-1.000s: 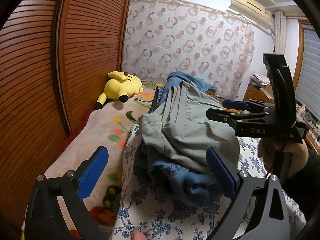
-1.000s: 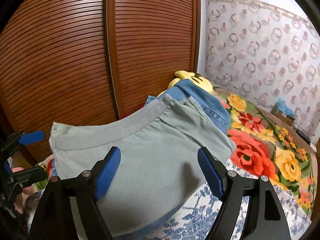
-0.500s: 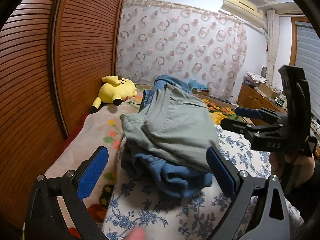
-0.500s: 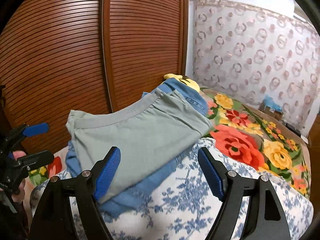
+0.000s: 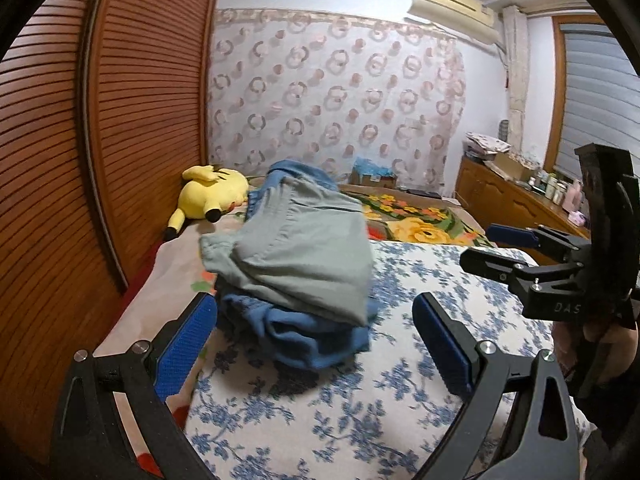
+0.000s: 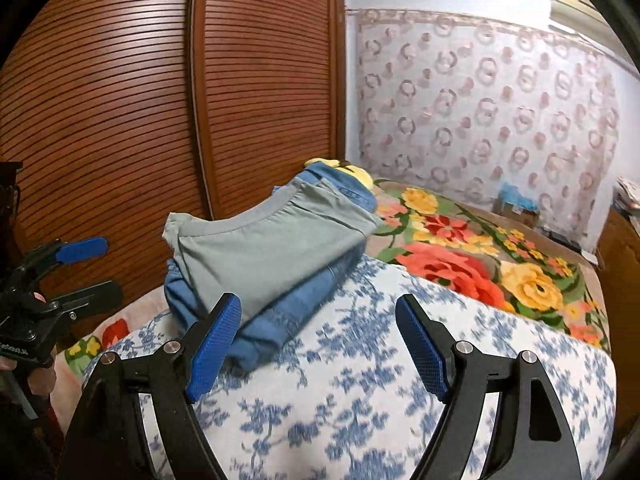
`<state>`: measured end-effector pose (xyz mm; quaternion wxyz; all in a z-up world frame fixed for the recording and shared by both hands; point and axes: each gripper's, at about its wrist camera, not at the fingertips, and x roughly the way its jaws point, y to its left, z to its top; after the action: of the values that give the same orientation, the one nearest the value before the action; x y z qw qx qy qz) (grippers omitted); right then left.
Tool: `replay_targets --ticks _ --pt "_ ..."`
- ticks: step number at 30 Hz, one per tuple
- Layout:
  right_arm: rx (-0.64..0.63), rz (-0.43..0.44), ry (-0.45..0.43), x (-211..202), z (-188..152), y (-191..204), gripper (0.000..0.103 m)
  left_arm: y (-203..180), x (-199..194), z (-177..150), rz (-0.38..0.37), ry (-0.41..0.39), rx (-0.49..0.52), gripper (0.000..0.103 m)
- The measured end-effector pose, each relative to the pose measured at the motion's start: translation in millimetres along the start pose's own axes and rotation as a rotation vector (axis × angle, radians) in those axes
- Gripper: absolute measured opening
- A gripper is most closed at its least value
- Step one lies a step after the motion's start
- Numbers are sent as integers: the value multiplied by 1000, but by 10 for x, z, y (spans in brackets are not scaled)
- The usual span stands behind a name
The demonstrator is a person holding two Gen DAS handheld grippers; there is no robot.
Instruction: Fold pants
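A: Two grippers, nearest the viewer: left gripper [image 5: 314, 338] and right gripper [image 6: 318, 346], jaws spread, holding nothing.

B: Beyond them, grey-green pants [image 6: 264, 256] lie folded atop blue jeans [image 6: 280, 316] on the floral bedspread [image 6: 360, 400]. Step: apparently finished. Next: probably none, or fetching another pair.

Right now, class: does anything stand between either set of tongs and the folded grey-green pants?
Nothing visible does. Both the left tongs and right tongs are open and empty, facing the grey-green pants, which lie on blue jeans with only the floral bedspread between.
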<state>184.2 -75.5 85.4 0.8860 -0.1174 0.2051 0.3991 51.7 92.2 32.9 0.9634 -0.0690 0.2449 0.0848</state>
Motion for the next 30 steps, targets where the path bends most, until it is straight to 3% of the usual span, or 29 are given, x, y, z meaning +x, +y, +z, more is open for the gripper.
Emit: replay_targets --ticks 16,30 --pt "154 -183 -71 -1128 -424 -50 81 -692 -220 -77 -115 -2 82 99" --pt "226 -347 -80 -1523 -686 83 81 -1163 -253 -124 -179 19 119 99"
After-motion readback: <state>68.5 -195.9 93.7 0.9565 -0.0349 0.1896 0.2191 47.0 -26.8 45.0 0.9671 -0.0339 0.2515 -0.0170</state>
